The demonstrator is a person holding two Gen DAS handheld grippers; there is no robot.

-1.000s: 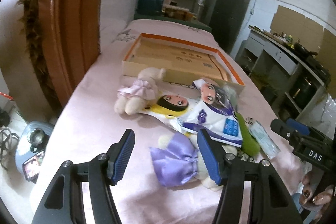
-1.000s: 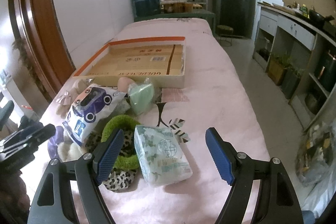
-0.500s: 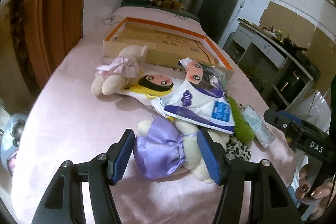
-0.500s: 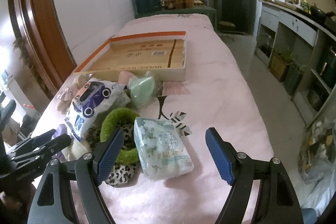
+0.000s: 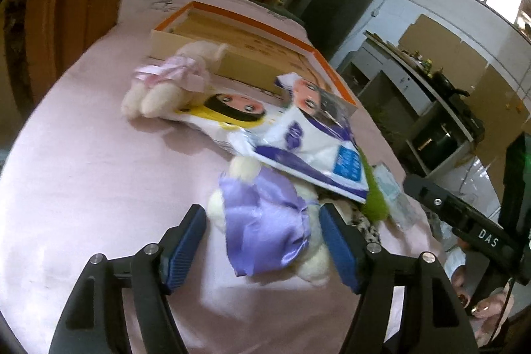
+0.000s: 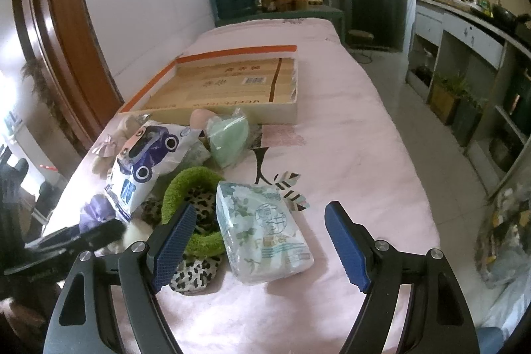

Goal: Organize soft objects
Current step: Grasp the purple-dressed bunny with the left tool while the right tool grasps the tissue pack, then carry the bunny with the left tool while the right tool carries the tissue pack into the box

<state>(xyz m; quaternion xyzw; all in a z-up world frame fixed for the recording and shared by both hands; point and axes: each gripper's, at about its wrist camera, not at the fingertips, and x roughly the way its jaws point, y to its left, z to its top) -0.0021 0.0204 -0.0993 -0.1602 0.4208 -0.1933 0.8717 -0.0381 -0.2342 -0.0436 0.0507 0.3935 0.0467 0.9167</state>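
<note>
Left gripper (image 5: 262, 241), wide open and empty, straddles the purple-dressed plush toy (image 5: 265, 221); right gripper (image 6: 259, 241), open and empty, hangs farther away.

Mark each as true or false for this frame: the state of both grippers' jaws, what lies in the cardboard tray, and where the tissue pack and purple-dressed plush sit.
1. The left gripper has its jaws open around the purple-dressed plush. True.
2. The right gripper is shut on the tissue pack. False: its jaws are open, the pack lying between them on the pink cloth.
3. The cardboard tray holds a plush. False: no soft object lies in it.
4. A blue-and-white package overlaps the purple-dressed plush. True.
</note>
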